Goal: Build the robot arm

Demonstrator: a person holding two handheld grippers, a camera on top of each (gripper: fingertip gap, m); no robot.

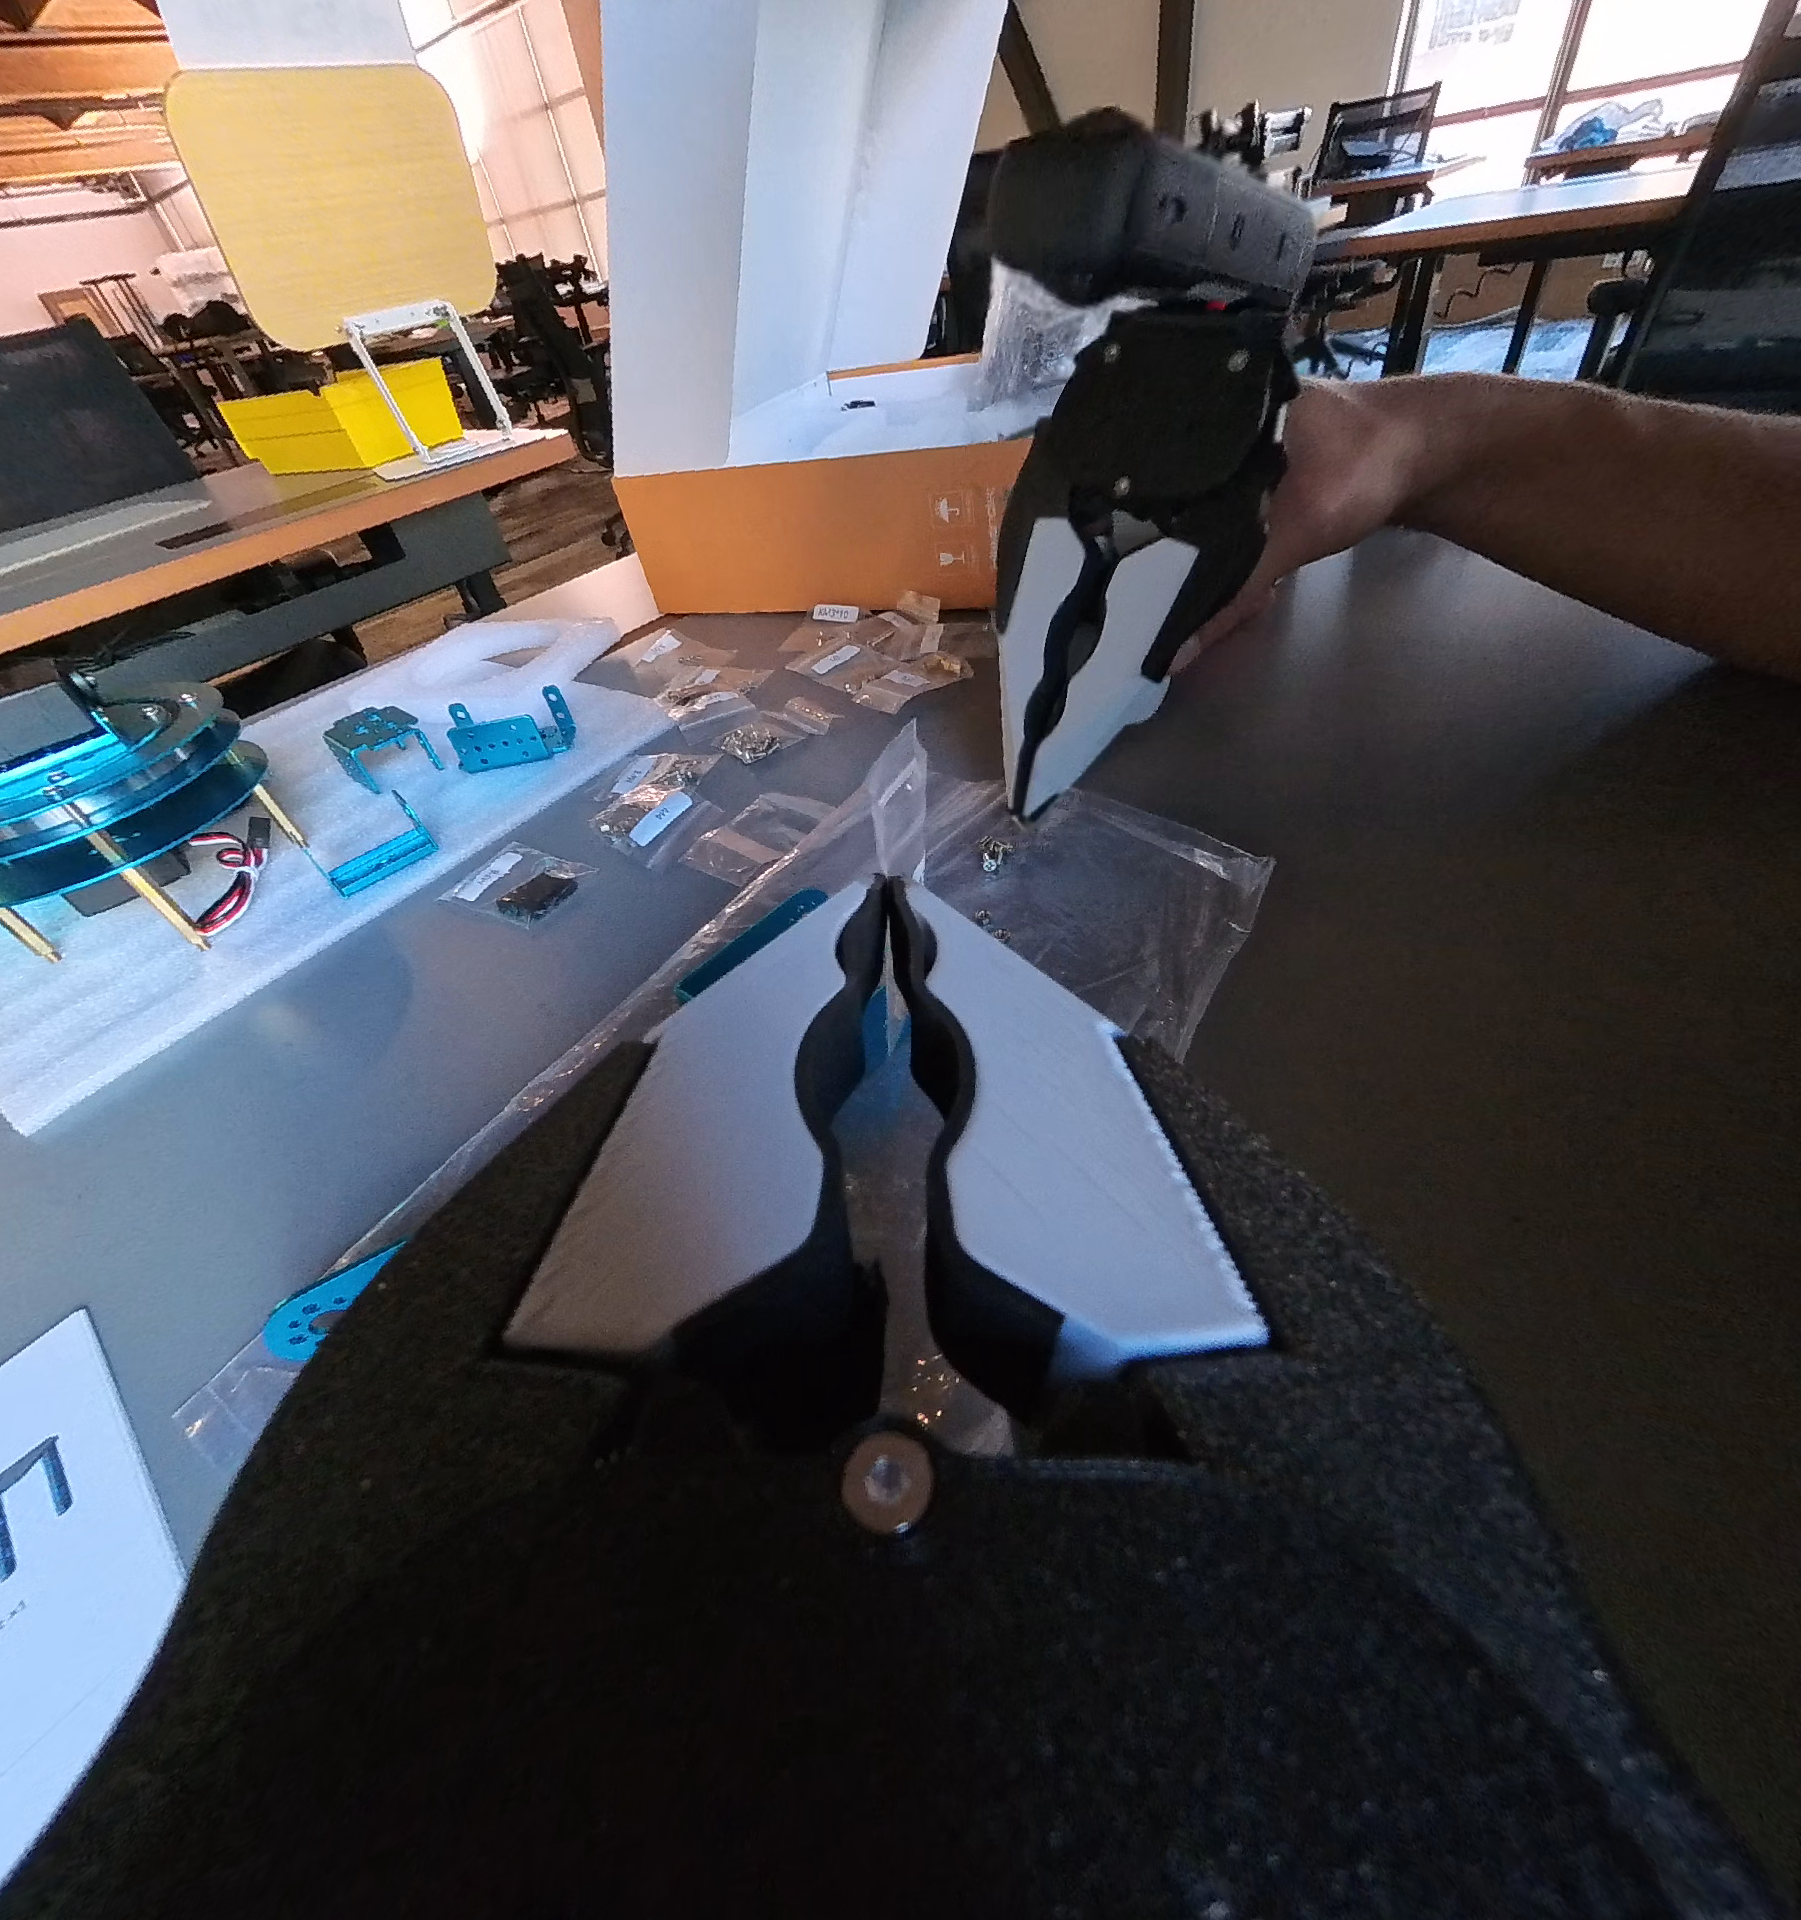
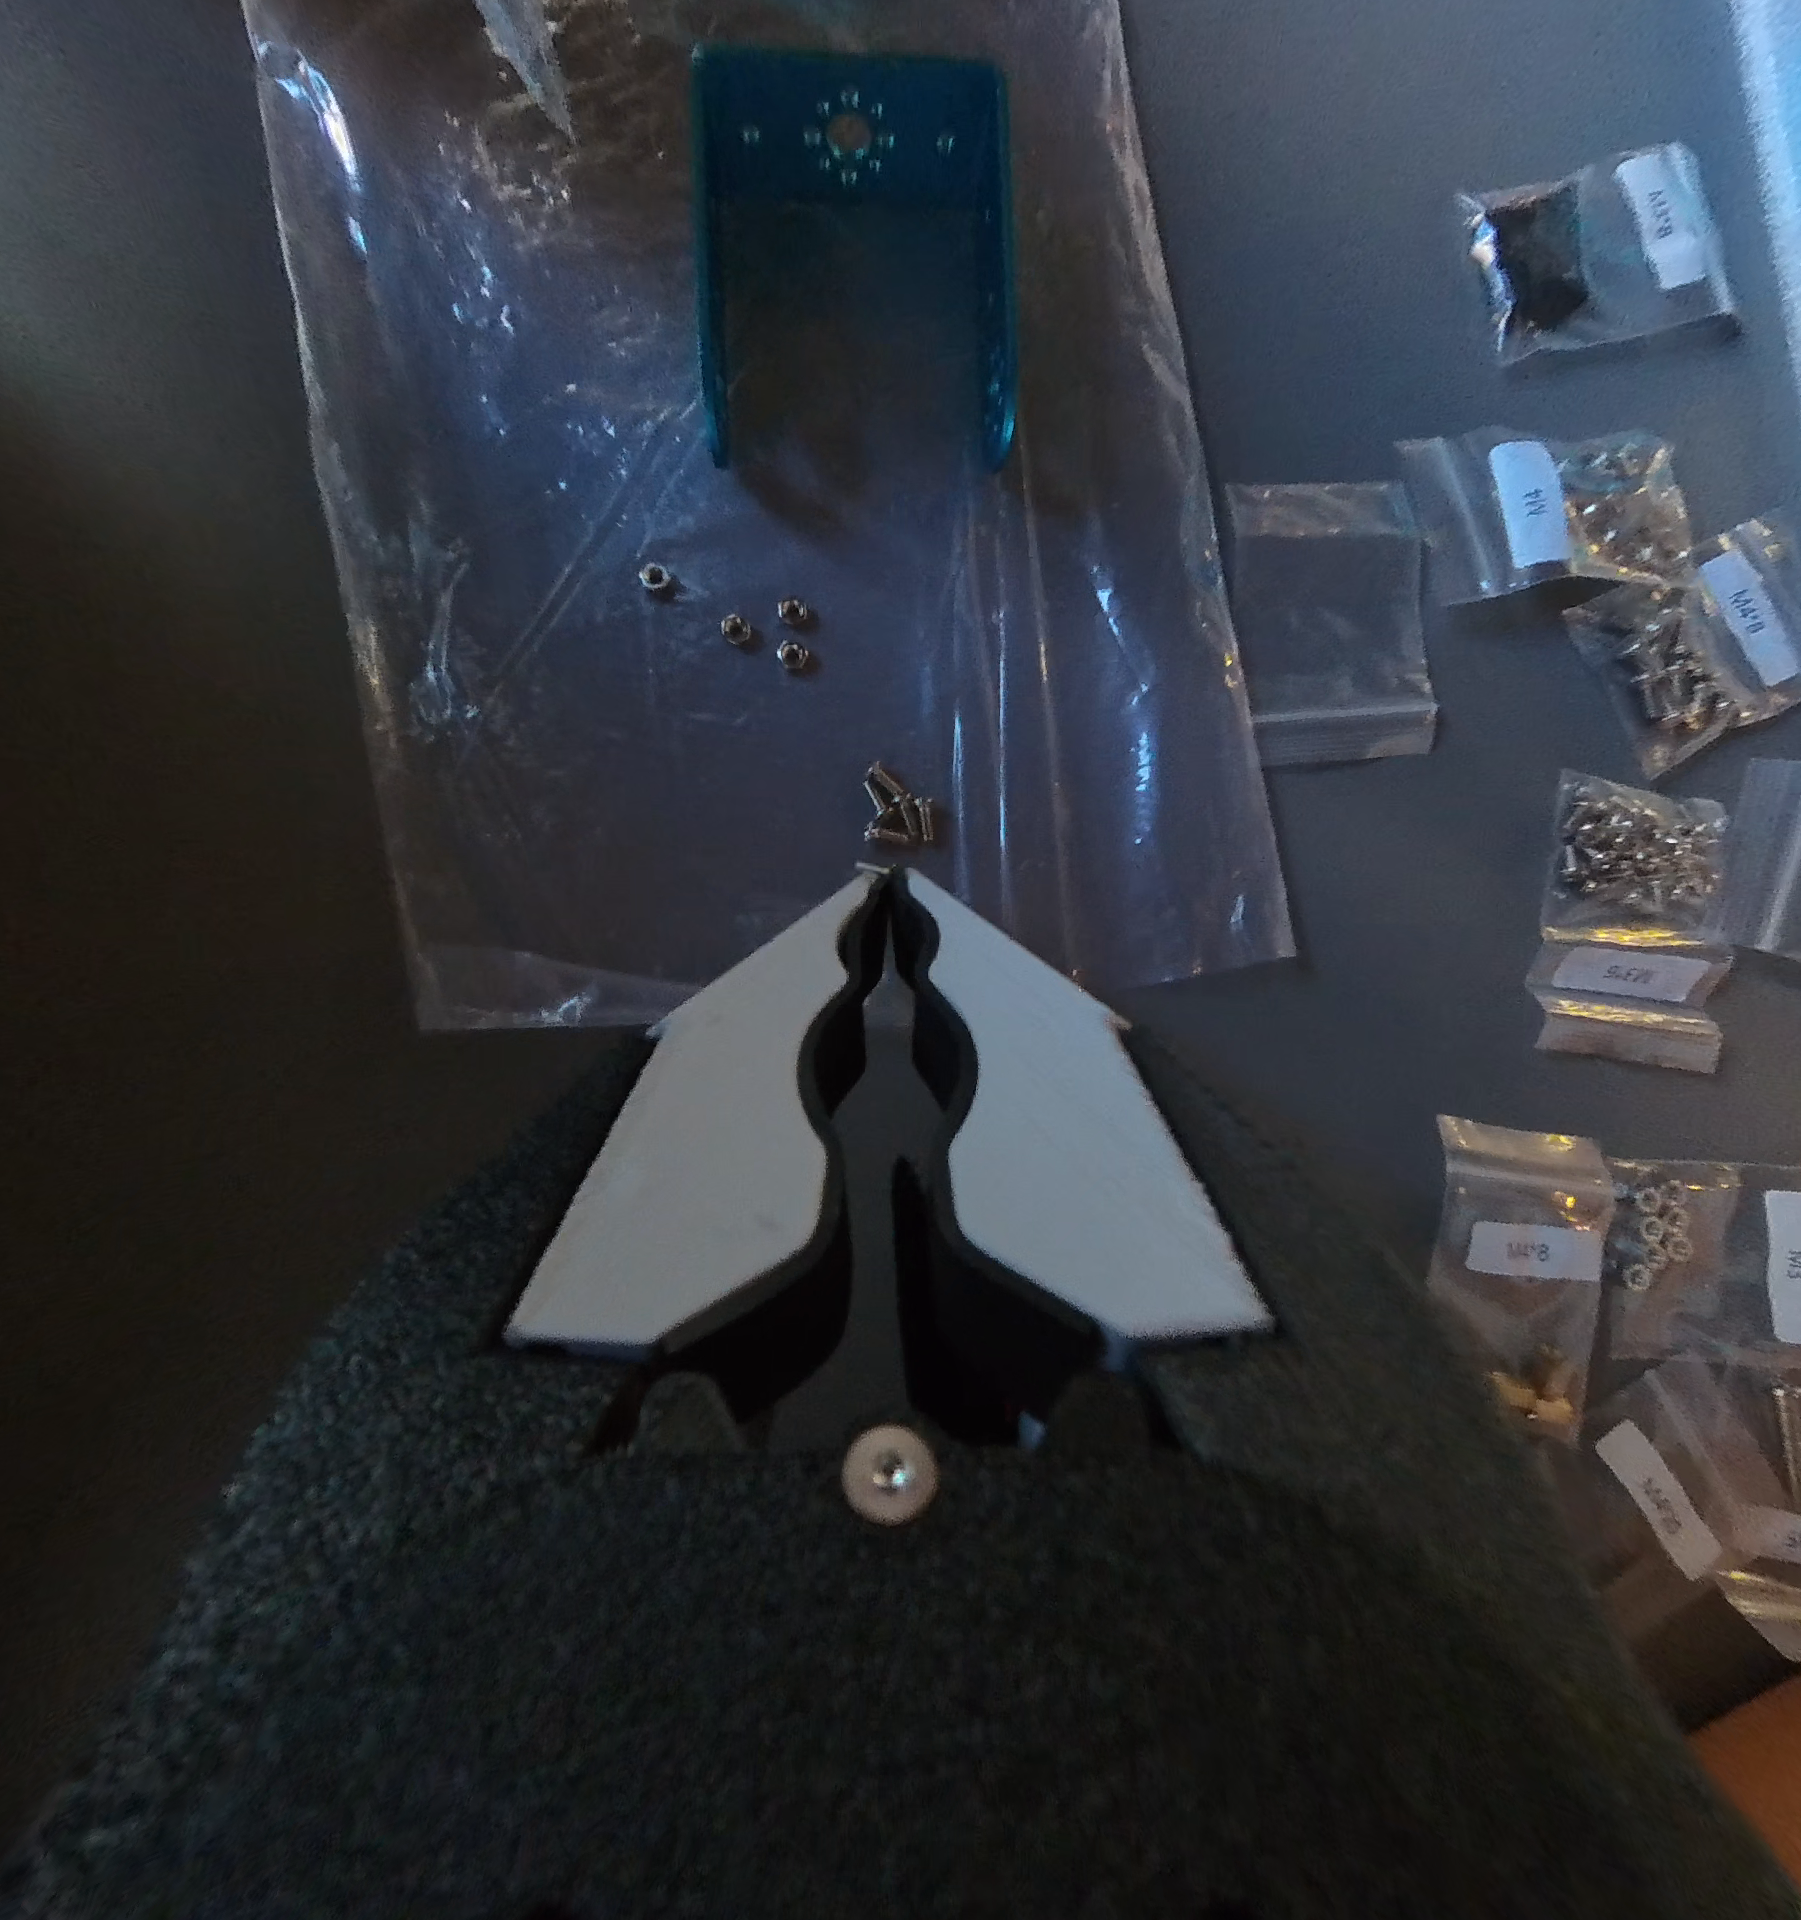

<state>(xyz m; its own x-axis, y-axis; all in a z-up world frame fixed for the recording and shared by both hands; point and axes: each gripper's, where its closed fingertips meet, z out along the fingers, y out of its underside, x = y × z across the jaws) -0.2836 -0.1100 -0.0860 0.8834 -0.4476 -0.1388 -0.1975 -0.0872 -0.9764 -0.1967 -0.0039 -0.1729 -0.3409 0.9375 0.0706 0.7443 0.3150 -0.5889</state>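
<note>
My left gripper (image 1: pixel 888 885) is shut on a small clear zip bag (image 1: pixel 898 800) that sticks up from its tips, above a dark table (image 1: pixel 1498 935). My right gripper (image 2: pixel 880 875) is shut, tips down on a large clear plastic bag (image 2: pixel 522 727) lying flat. A thin silver screw (image 2: pixel 872 867) shows pinched at its tips, just short of a small pile of screws (image 2: pixel 898 812). Several loose nuts (image 2: pixel 792 652) lie beyond, then a blue U-shaped metal bracket (image 2: pixel 849 260). The right gripper also shows in the left wrist view (image 1: pixel 1026 810), held by a hand.
Several small labelled bags of hardware (image 2: pixel 1623 582) lie to the right, also seen in the left wrist view (image 1: pixel 750 707). An open cardboard box (image 1: pixel 823 540) stands behind. A white foam sheet (image 1: pixel 148 997) carries blue brackets (image 1: pixel 501 738) and a blue disc assembly (image 1: pixel 96 769). A white booklet (image 1: pixel 34 1558) lies near left. The tips of one gripper are about 15 centimetres away from the tips of the other.
</note>
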